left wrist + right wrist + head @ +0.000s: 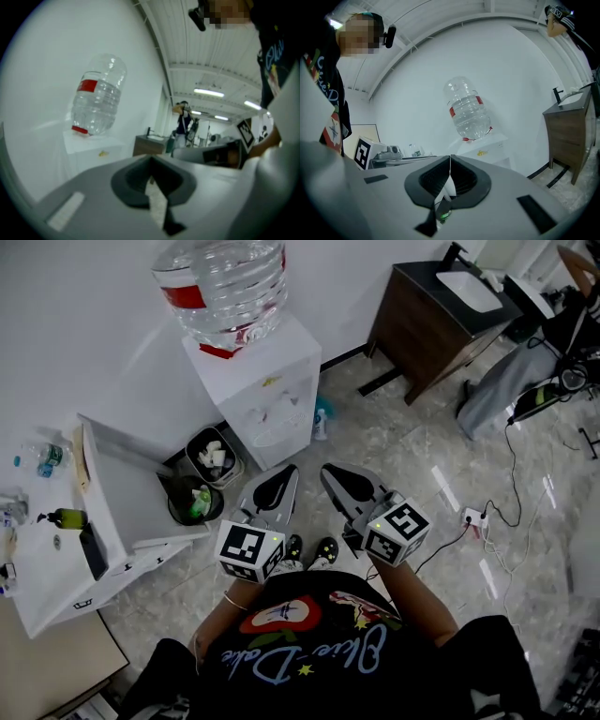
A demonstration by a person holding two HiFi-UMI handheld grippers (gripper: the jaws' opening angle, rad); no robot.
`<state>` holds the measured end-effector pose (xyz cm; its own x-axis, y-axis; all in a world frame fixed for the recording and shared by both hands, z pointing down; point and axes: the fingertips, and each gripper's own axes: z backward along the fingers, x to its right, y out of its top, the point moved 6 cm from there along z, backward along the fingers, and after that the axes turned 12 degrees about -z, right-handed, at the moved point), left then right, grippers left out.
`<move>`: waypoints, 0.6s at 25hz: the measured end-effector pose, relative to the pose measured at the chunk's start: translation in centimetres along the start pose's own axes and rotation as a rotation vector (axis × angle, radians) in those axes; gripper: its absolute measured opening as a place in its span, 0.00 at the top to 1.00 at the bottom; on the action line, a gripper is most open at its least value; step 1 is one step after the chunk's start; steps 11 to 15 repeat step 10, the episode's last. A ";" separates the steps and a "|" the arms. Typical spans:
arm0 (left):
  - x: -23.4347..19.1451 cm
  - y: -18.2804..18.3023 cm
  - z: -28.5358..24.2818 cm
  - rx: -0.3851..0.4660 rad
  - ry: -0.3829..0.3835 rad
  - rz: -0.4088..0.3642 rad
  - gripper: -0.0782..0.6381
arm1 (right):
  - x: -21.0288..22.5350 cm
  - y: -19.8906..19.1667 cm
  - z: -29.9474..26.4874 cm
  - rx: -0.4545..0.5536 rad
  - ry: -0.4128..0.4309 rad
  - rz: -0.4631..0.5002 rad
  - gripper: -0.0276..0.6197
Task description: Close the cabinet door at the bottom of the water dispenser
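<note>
The white water dispenser [255,381] stands against the wall with a clear bottle [223,282] upside down on top. Its front is steeply foreshortened, and the bottom cabinet door cannot be made out. My left gripper [279,476] and right gripper [334,472] hover side by side just in front of it, above the person's shoes, touching nothing. Both are shut and hold nothing. The left gripper view has its closed jaws [151,177] below the bottle [98,96]. In the right gripper view the jaws [450,163] meet beneath the bottle [469,110] and dispenser top [485,149].
Two black waste bins [211,456] [192,501] sit left of the dispenser. Beside them a white cabinet [117,512] has a panel swung open. A brown vanity with a sink [441,306] stands at the back right. A power strip [472,517] and cables lie on the floor.
</note>
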<state>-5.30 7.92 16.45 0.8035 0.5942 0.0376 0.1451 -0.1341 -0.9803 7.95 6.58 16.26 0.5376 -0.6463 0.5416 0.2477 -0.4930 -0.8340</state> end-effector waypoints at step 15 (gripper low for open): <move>0.4 -1.2 0.4 -0.035 -0.012 0.056 0.89 | 0.0 -0.2 0.7 -0.001 -0.012 -0.005 0.93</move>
